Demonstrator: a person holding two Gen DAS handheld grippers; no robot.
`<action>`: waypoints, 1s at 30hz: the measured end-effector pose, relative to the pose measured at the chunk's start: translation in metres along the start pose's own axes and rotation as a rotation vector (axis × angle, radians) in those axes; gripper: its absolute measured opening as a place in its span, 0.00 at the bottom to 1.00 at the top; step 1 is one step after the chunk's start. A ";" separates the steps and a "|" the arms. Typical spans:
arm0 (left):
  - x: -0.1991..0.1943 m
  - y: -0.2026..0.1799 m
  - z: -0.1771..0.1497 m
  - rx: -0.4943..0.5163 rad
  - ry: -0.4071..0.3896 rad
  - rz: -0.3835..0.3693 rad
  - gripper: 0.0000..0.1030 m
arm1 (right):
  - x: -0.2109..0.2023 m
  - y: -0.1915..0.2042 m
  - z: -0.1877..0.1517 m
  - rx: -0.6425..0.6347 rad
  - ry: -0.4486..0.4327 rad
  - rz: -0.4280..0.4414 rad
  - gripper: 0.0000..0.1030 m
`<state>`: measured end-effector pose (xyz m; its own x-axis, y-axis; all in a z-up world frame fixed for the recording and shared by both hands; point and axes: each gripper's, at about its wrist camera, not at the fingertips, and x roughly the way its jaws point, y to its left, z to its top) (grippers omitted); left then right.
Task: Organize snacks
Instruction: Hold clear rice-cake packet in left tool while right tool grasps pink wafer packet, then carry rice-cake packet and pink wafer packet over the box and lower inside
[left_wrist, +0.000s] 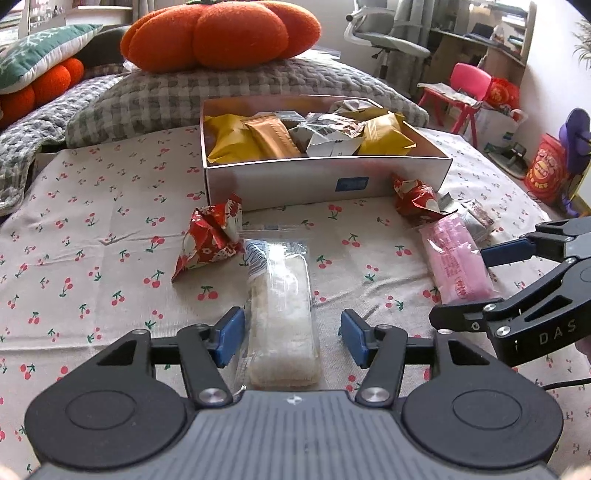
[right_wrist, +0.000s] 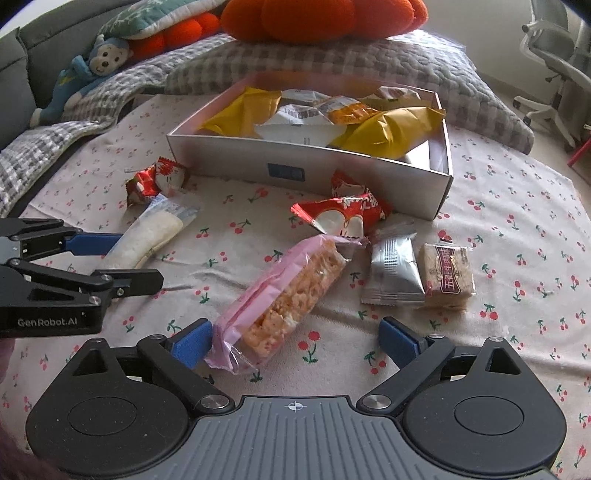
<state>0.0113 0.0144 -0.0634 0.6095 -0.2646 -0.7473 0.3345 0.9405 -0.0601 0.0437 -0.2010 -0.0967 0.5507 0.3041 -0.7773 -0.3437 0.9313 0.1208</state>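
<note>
While pink bar (right_wrist: 284, 299) straddled, cloth (right_wrist: 517, 229) rightward bare.

The near end of the white rice bar (left_wrist: 282, 314) disappears under the left gripper's (left_wrist: 291, 338) body. In the right wrist view, the pink bar's (right_wrist: 280, 295) near corner is hidden behind a blue pad. The box's (left_wrist: 325, 181) blue label is too blurred to read. Packets deep in the box overlap, so their shapes cannot be told. The orange pumpkin cushion (right_wrist: 321, 16) is cut off by the top edge.
</note>
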 end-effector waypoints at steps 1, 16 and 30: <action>0.000 0.000 0.001 -0.001 0.000 0.001 0.52 | 0.000 0.000 0.001 0.003 0.000 0.001 0.95; -0.001 0.002 0.002 -0.013 0.007 0.018 0.39 | 0.000 0.001 0.005 0.028 -0.013 0.003 0.82; -0.009 -0.002 0.009 -0.011 0.032 -0.037 0.23 | -0.015 -0.008 0.007 0.037 -0.016 0.045 0.31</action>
<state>0.0121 0.0126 -0.0505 0.5738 -0.2921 -0.7651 0.3479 0.9327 -0.0952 0.0436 -0.2116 -0.0821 0.5472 0.3486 -0.7610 -0.3401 0.9233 0.1784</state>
